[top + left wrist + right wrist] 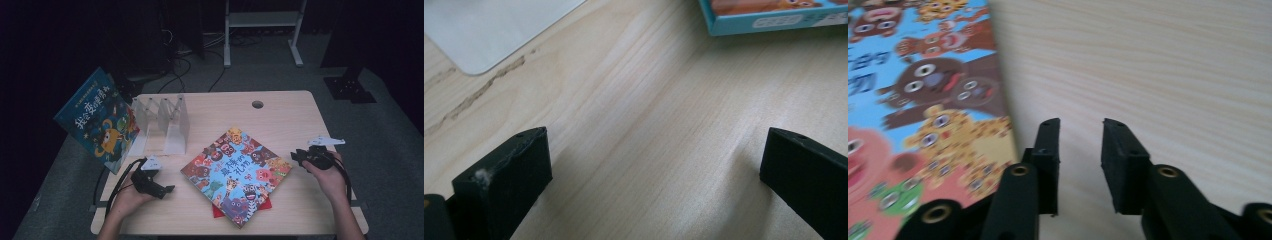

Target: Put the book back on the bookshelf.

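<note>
Now left tool (pixel 169 189) wide apart, right tool (pixel 296 157) narrowly apart beside picture book (pixel 236 172).

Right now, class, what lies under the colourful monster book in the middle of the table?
A red thing's corners poke out from beneath the monster book at its near edge. The rest of it is covered, so what it is cannot be told.
</note>
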The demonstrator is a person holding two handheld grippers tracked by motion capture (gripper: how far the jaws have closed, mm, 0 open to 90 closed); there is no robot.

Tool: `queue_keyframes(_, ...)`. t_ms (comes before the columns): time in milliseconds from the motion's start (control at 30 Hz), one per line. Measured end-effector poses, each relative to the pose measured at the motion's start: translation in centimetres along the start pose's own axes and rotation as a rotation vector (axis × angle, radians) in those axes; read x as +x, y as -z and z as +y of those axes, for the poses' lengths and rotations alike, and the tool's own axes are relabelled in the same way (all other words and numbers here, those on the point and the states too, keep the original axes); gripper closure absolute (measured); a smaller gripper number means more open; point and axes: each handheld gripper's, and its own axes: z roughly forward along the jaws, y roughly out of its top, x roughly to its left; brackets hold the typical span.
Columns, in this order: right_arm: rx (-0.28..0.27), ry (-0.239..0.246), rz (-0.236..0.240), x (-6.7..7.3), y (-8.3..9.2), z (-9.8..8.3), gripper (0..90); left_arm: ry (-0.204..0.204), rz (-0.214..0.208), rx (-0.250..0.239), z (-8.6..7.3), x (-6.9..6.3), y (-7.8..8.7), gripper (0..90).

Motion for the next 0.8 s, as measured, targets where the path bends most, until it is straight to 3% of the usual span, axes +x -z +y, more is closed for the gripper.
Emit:
queue_keyframes(100, 0.002, 0.020, 0.050, 0.6, 1.1, -0.8, 85.5, -0.001, 0.003, -0.018, -0.2, 0.0, 0.0, 0.0)
queue_keyframes(200, 0.009, 0.024, 0.061, 0.8, 1.5, -1.0, 89.0, -0.005, 0.000, -0.025, -0.3, 0.0, 0.0, 0.0)
queue_keyframes(233, 0.029, 0.026, 0.083, 1.0, 1.8, -1.4, 89.3, -0.006, -0.005, -0.045, -0.6, 0.1, 0.0, 0.0)
queue_keyframes(467, 0.064, 0.027, 0.127, 1.5, 1.9, -2.4, 89.3, -0.006, -0.004, -0.043, -0.6, 0.1, 0.0, 0.0)
queue_keyframes(800, 0.057, 0.026, 0.158, 1.2, 1.2, -2.2, 89.3, -0.011, -0.007, -0.044, -0.6, 0.1, 0.0, 0.0)
